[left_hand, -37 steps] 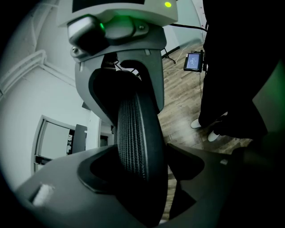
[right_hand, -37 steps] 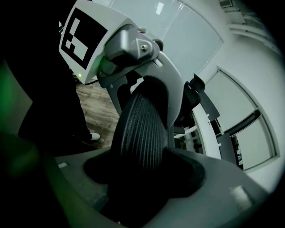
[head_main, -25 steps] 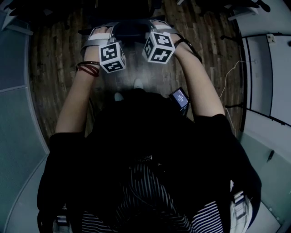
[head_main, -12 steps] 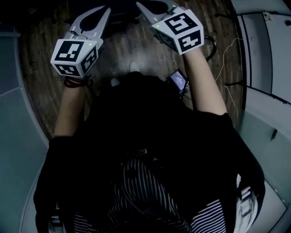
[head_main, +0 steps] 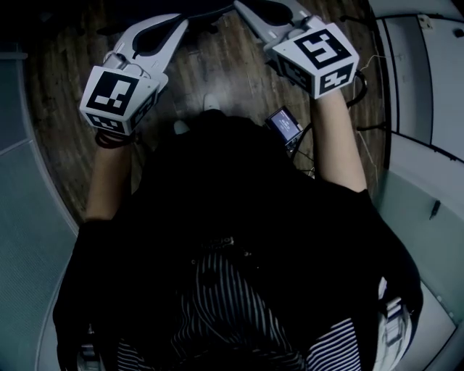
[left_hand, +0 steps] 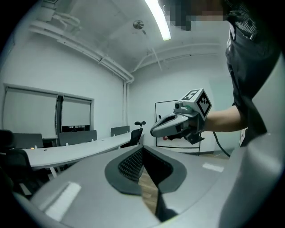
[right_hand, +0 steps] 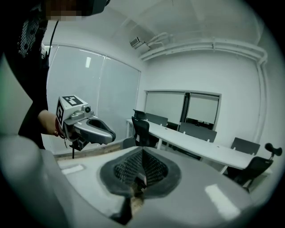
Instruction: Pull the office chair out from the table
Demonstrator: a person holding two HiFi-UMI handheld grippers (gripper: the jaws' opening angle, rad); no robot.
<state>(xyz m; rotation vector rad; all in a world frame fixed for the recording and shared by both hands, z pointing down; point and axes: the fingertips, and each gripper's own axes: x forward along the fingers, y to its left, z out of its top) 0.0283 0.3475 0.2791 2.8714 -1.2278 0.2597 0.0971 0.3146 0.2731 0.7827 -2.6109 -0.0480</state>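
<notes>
- My two grippers were both raised in front of me, the left gripper and the right gripper, each carrying one marker cube.
- The left gripper's jaws were pressed together with nothing between them.
- The right gripper's jaws were likewise pressed together and empty.
- The office chair showed only as one dark sliver at the top edge of the head view. It sat past the gripper tips and below them, over the wooden floor, with neither gripper touching it.
- One small device with a lit screen hung just beside my right forearm.
- Across the room stood one long curved surface.
- In the right gripper view I counted five seats around it: one black high-back chair at its near end, three grey chair backs along the far side, and one black headrest chair at the right edge.
</notes>
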